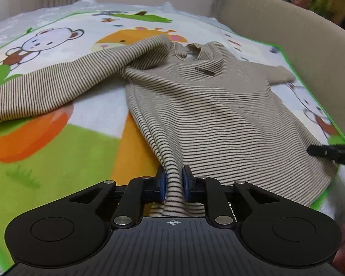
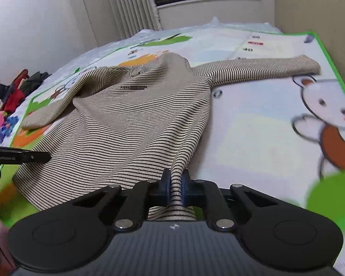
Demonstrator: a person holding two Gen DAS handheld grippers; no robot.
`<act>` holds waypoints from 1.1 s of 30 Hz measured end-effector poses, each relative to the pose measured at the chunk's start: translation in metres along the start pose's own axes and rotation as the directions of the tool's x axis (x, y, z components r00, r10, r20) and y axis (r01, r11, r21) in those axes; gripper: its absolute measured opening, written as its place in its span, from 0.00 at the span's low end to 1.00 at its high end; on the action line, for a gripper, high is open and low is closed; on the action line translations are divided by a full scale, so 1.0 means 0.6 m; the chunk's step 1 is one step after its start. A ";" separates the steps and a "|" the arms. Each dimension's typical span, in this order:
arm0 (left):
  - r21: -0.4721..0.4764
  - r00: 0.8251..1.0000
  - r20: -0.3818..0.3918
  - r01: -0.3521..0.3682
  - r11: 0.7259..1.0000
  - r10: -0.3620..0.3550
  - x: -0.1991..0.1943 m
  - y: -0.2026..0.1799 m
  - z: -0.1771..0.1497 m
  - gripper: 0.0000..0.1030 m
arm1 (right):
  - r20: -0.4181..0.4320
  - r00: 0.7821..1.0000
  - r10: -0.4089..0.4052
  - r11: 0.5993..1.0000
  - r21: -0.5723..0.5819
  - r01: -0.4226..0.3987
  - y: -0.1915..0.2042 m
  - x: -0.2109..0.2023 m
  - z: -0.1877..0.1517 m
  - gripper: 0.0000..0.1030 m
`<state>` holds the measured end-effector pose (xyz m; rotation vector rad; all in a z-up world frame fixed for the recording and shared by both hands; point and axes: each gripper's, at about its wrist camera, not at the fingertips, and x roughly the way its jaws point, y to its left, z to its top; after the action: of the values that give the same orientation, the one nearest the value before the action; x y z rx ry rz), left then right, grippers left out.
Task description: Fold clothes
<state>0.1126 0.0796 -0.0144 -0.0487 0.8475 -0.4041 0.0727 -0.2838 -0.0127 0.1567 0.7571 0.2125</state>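
A beige sweater with thin dark stripes (image 1: 207,105) (image 2: 131,119) lies front up on a cartoon-print mat, collar far from me. Its left sleeve (image 1: 46,87) stretches out to the left and its right sleeve (image 2: 264,69) reaches toward the mat's right edge. My left gripper (image 1: 174,179) is shut on the hem at the sweater's near left corner, with the cloth pulled up into a ridge between the blue pads. My right gripper (image 2: 176,181) is shut on the hem at the near right corner in the same way. Each gripper's tip shows at the side of the other's view.
The mat (image 1: 57,156) (image 2: 253,126) has a green border and animal pictures. A beige padded wall (image 1: 287,30) runs along its right side. A heap of other clothes (image 2: 9,99) lies past the mat's left edge. Curtains and a window are at the back.
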 end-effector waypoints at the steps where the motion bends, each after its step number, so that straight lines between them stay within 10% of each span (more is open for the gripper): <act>1: 0.006 1.000 0.010 -0.002 1.000 0.002 -0.009 0.002 0.001 0.17 | -0.004 1.000 0.005 1.000 -0.002 -0.005 -0.002 -0.010 -0.005 0.08; 4: 0.050 0.994 0.107 -0.043 0.998 0.037 -0.034 0.006 0.034 0.22 | 0.024 1.000 -0.019 0.998 -0.061 0.020 0.000 -0.039 0.005 0.10; 8: 0.137 0.957 0.279 -0.125 0.983 0.083 -0.050 -0.001 0.111 0.61 | 0.168 0.985 -0.046 0.992 -0.104 0.064 0.005 -0.081 0.045 0.14; 13: 0.312 0.953 0.295 -0.159 0.937 0.064 0.059 -0.057 0.215 0.72 | 0.264 0.964 0.025 1.000 -0.018 -0.021 0.006 -0.034 0.080 0.29; 15: 0.384 0.966 0.237 -0.194 0.903 0.107 0.131 -0.073 0.241 0.66 | 0.233 0.971 0.061 0.998 0.018 -0.067 0.009 0.014 0.081 0.29; 17: 0.455 0.970 0.166 -0.237 0.858 0.180 0.201 -0.073 0.260 0.07 | 0.177 0.983 0.053 0.999 -0.022 -0.050 0.022 0.056 0.070 0.29; 21: 0.478 0.920 0.193 -0.392 0.786 0.341 0.264 -0.005 0.311 0.06 | 0.113 0.994 0.010 0.993 -0.116 0.003 0.036 0.106 0.035 0.29; 25: 0.282 0.854 0.183 -0.520 0.806 0.487 0.293 0.106 0.357 0.01 | 0.099 0.995 0.016 0.995 -0.097 -0.007 0.030 0.116 0.043 0.30; 30: -0.014 0.909 0.155 -0.390 0.921 0.387 0.204 0.175 0.325 0.22 | 0.049 0.997 0.061 0.996 -0.062 -0.057 0.023 0.114 0.061 0.38; 33: -0.139 0.933 0.182 -0.288 0.947 0.311 0.144 0.188 0.295 0.55 | 0.105 0.993 0.061 0.997 0.036 -0.065 -0.019 0.082 0.106 0.38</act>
<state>0.3312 0.1310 0.0185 -0.0605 0.6622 -0.0616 0.1531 -0.2870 -0.0024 0.2272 0.6539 0.2477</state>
